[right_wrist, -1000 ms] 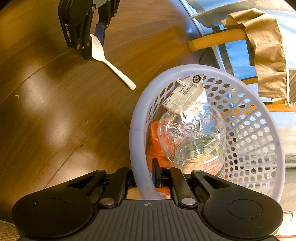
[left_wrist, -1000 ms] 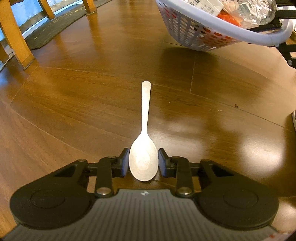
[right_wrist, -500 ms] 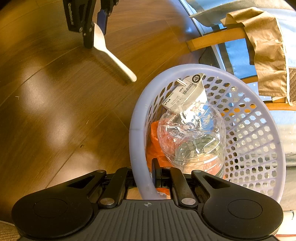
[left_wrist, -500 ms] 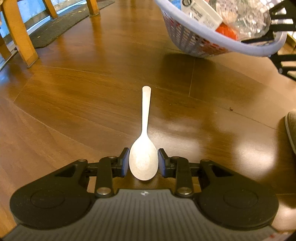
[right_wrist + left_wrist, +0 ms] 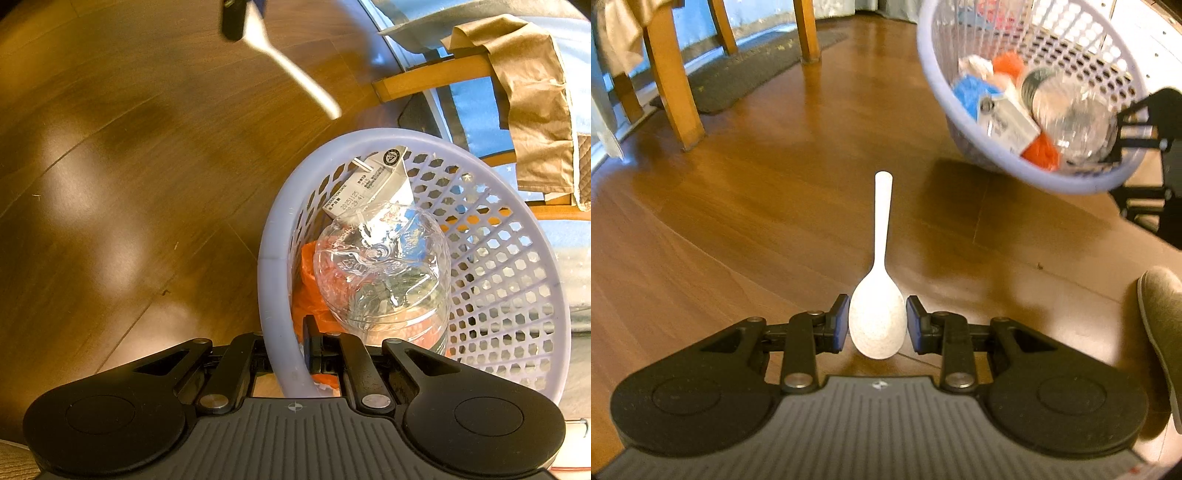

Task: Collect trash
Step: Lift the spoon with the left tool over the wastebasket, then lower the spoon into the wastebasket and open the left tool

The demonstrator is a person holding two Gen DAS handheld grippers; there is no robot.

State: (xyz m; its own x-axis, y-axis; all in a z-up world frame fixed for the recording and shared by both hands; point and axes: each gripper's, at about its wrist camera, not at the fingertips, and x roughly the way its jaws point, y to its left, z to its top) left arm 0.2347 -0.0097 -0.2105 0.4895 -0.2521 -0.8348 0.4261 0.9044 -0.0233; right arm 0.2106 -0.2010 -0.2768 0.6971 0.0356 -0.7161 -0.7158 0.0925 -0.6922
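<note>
A white plastic spoon hangs above the wooden floor, its bowl pinched between the blue pads of my left gripper and its handle pointing away. From the right wrist the same spoon shows blurred at the top, near the basket's rim. My right gripper is shut on the rim of a lavender mesh basket, holding it tilted off the floor. The basket holds a clear crushed bottle, a white carton and orange plastic.
Wooden chair legs and a dark mat stand at the far left. A brown cloth hangs over a chair rail. A slippered foot is at the right edge.
My left gripper has lifted the spoon off the floor and carried it up toward the basket. The right gripper and basket have stayed put.
</note>
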